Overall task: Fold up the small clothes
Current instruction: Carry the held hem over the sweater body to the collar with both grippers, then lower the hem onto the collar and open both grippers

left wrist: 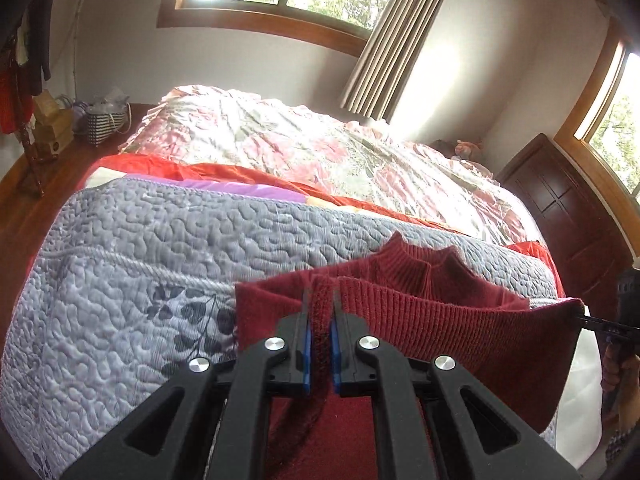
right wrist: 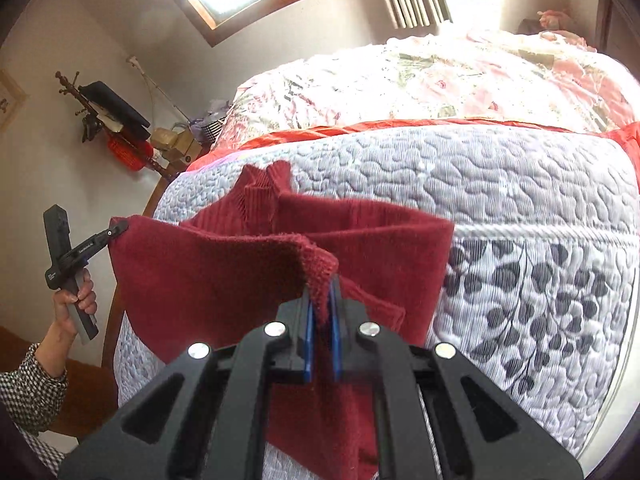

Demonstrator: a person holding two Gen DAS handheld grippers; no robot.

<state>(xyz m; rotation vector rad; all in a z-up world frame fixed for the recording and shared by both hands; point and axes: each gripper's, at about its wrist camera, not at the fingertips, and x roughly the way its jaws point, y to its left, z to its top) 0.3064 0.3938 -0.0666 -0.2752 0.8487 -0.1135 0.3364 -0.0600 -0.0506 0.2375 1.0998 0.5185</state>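
My left claw (left wrist: 320, 312) is clenched on a bunched edge of the dark red knit sweater (left wrist: 460, 320); my right claw (right wrist: 322, 300) grips the opposite edge the same way. The sweater hangs stretched between the two claws, above the near edge of the bed's grey quilted cover (left wrist: 160, 260), collar pointing away from me. My left hand (right wrist: 76, 300), in a checked sleeve (right wrist: 32, 392), holds the left tool's handle.

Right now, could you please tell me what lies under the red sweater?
Under the red sweater lies the grey quilted bedspread, its leaf print showing beside it. Whatever is beneath the hanging part is covered.
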